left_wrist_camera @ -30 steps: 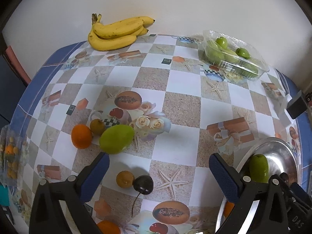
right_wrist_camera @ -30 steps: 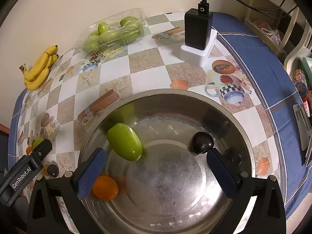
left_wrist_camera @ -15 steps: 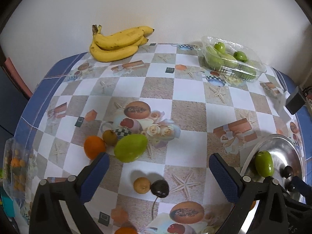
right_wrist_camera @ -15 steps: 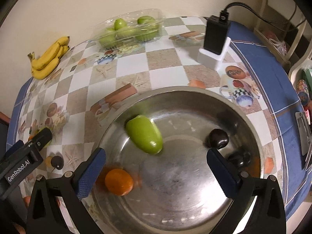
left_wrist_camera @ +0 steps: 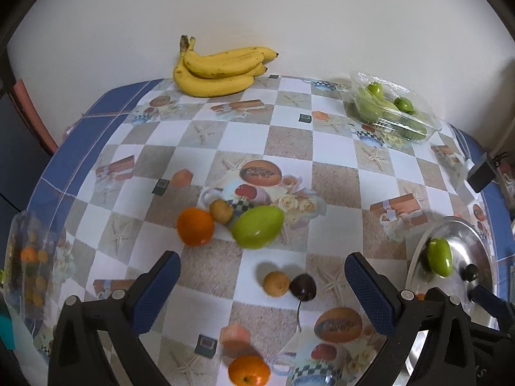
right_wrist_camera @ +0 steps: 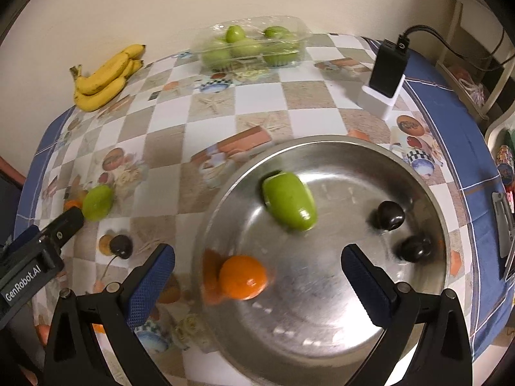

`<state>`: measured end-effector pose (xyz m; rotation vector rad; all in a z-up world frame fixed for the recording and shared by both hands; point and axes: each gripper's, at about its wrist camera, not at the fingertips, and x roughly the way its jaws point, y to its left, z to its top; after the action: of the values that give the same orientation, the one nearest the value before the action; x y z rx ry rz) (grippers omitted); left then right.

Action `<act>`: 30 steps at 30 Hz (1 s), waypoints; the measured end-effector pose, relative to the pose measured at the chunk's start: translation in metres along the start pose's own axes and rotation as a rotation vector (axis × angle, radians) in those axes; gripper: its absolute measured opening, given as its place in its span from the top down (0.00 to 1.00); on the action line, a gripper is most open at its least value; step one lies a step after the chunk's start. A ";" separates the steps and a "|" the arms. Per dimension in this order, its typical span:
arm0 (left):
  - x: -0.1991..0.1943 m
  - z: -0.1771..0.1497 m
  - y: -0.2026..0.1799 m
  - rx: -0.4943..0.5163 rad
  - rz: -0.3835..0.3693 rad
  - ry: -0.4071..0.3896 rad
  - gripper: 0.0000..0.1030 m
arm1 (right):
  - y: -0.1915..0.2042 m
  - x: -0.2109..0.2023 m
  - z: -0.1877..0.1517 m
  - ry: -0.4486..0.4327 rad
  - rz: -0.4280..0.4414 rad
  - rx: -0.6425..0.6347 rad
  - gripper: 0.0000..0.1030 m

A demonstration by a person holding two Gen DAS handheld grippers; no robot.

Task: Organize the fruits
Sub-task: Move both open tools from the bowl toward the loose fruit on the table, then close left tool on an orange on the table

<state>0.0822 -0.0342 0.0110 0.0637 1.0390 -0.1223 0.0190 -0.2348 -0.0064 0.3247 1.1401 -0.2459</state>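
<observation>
A steel bowl (right_wrist_camera: 428,193) holds a green mango (right_wrist_camera: 289,205), an orange (right_wrist_camera: 243,277) and two dark plums (right_wrist_camera: 390,215). My right gripper (right_wrist_camera: 257,276) is open and empty above the bowl's near side. On the table lie a green mango (left_wrist_camera: 258,226), an orange (left_wrist_camera: 195,226), a small brown fruit (left_wrist_camera: 221,211), another brown fruit (left_wrist_camera: 276,283), a dark cherry (left_wrist_camera: 302,286) and a second orange (left_wrist_camera: 248,370). My left gripper (left_wrist_camera: 262,284) is open and empty above the brown fruit and cherry. The bowl also shows in the left wrist view (left_wrist_camera: 479,241).
A banana bunch (left_wrist_camera: 219,69) lies at the back by the wall. A clear plastic box of green fruit (left_wrist_camera: 391,111) sits at the back right. A black charger on a white base (right_wrist_camera: 386,75) stands right. A bag of small fruit (left_wrist_camera: 29,263) lies at the left edge.
Both grippers have drawn back and up, so more of the table shows. The right view has shifted left, putting the bowl further right. Both stay open.
</observation>
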 end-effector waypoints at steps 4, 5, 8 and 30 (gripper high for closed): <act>-0.010 -0.007 0.013 -0.020 -0.018 0.003 0.00 | 0.011 -0.008 -0.008 -0.009 0.027 -0.016 0.00; -0.012 -0.009 0.016 -0.026 -0.022 0.003 0.00 | 0.014 -0.010 -0.010 -0.008 0.032 -0.023 0.00; -0.017 -0.015 0.029 -0.064 -0.053 0.014 0.00 | 0.023 -0.014 -0.018 -0.007 0.038 -0.046 0.00; 0.003 -0.058 0.057 -0.166 -0.090 0.210 0.07 | 0.045 -0.017 -0.045 0.035 0.084 -0.048 0.00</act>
<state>0.0419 0.0289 -0.0216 -0.1235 1.2582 -0.1122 -0.0100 -0.1760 -0.0021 0.3348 1.1619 -0.1397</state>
